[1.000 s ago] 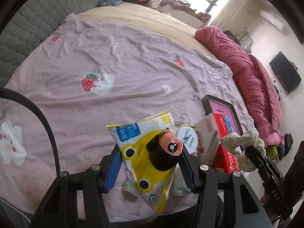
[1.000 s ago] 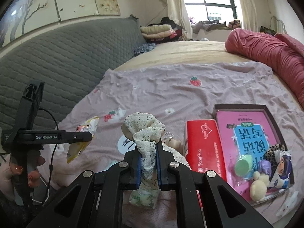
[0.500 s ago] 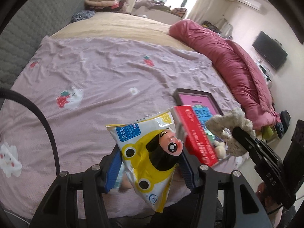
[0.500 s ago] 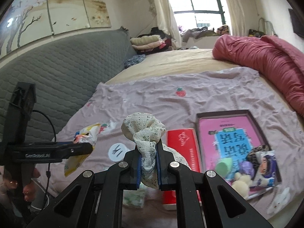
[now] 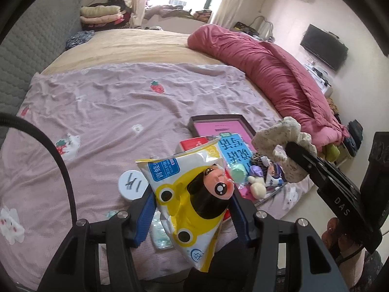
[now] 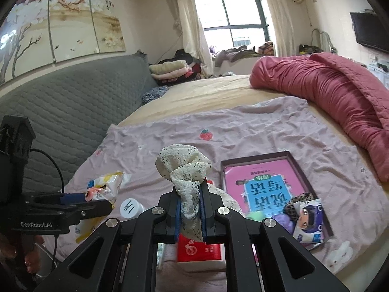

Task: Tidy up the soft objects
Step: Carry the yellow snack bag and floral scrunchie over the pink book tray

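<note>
Left gripper (image 5: 192, 209) clenched on yellow frog-print snack packet (image 5: 187, 194), held above the near edge of the pink bedsheet (image 5: 109, 112); packet sits between the blue pads, most of it hanging below and leaning out. White round lid (image 5: 131, 185) lies on the sheet just beside it, red tissue pack (image 6: 199, 250) further right. Right gripper (image 6: 190, 209) clamped on cream floral scrunchie (image 6: 184, 168), fabric bunched above the pads, tail trailing under them. Dark tray (image 6: 274, 157) at right holds the pink book and small soft items. Risks, as I judge them: slick packet film could slide out of the pads if tilted; both loads heading for the tray could knock together; scrunchie may snag on a pad at release. Both objects are lifted, near the tray but short of it.
</note>
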A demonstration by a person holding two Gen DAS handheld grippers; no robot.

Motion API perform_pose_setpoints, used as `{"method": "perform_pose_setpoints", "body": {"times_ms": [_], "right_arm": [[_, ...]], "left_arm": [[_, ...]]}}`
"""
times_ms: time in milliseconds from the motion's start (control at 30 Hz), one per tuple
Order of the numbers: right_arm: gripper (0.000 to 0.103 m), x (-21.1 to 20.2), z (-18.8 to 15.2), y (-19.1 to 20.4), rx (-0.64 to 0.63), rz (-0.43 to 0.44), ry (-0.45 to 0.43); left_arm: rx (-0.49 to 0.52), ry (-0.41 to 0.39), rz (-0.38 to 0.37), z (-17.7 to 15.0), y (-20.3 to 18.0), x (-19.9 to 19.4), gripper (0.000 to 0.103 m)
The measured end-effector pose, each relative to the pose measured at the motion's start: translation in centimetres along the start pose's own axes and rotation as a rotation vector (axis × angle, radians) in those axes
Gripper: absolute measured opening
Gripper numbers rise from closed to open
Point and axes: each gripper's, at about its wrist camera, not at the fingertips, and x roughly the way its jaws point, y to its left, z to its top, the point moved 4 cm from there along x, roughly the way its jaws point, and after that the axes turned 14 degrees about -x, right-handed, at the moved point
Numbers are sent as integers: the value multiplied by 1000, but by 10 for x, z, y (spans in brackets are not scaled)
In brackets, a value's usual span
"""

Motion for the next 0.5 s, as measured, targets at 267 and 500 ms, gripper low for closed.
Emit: {"method": "perform_pose_setpoints", "body": {"times_ms": [267, 500], "right_arm": [[12, -11, 0, -18, 29, -22, -19], [12, -19, -1, -36, 53, -51, -27]], "left_arm": [[56, 2, -17, -1, -29, 1, 57], [104, 10, -15, -4, -50, 9, 57]]}}
